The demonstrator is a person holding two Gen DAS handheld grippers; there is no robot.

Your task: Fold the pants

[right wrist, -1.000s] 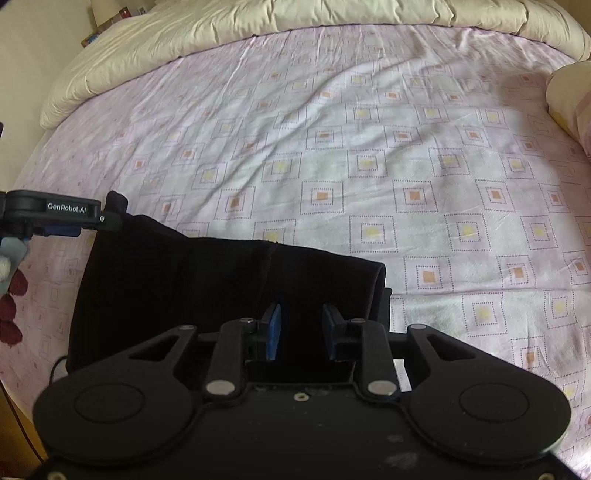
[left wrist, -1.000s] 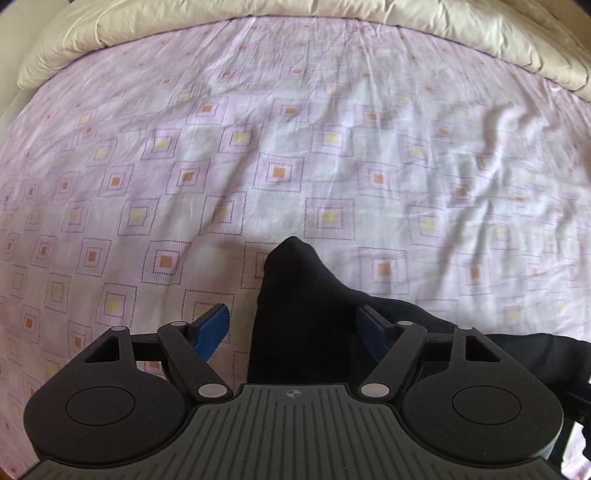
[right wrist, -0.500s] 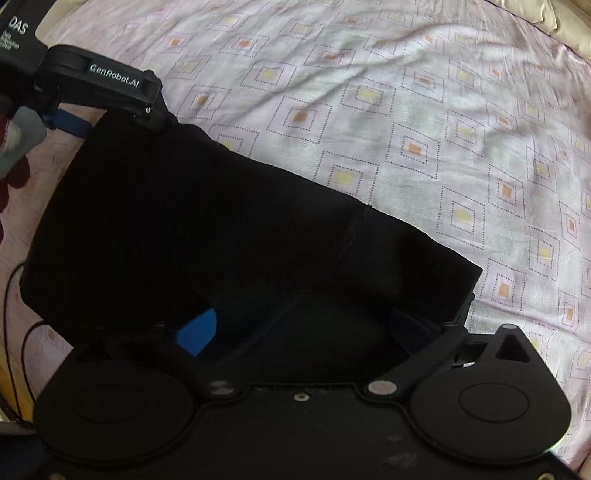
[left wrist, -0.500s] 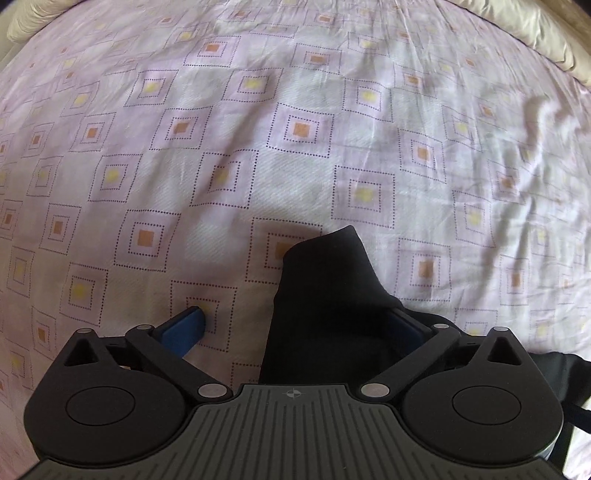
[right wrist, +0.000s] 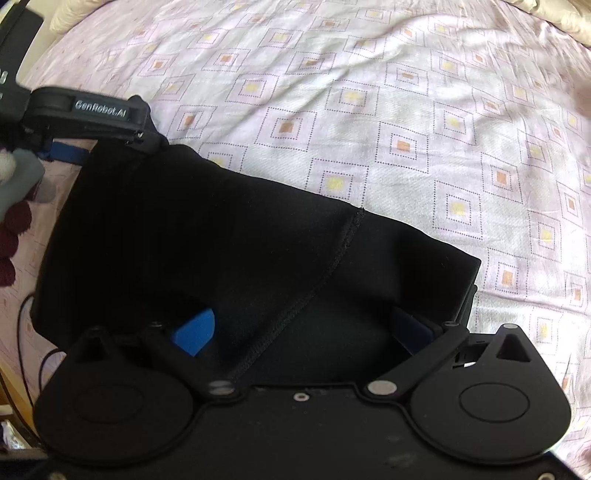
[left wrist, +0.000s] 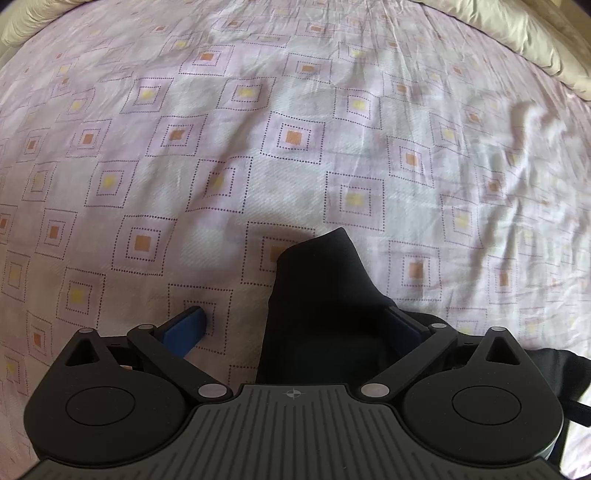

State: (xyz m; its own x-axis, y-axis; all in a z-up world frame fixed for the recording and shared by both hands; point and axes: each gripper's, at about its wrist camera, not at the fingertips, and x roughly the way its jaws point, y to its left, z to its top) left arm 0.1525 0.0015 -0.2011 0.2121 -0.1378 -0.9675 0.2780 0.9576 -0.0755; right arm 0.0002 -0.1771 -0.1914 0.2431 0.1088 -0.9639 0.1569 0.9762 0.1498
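Note:
The black pants (right wrist: 229, 236) lie folded on the bed, spanning between both grippers. In the left wrist view a corner of the pants (left wrist: 325, 295) lies between the spread blue pads. My left gripper (left wrist: 295, 325) is open, its jaws wide apart, the fabric against the right pad. My right gripper (right wrist: 306, 325) is open too, jaws wide, with the near edge of the pants lying between them. The left gripper's arm (right wrist: 96, 114) shows at the pants' far left corner in the right wrist view.
A pink sheet with square patterns (left wrist: 295, 140) covers the bed. A cream duvet (left wrist: 517, 29) is bunched along the far edge. The person's gloved hand (right wrist: 18, 184) and a cable (right wrist: 26, 314) are at the left bed edge.
Both grippers went from shut on the pants to open. The right gripper moved down close over the fabric. The pants have settled onto the sheet.

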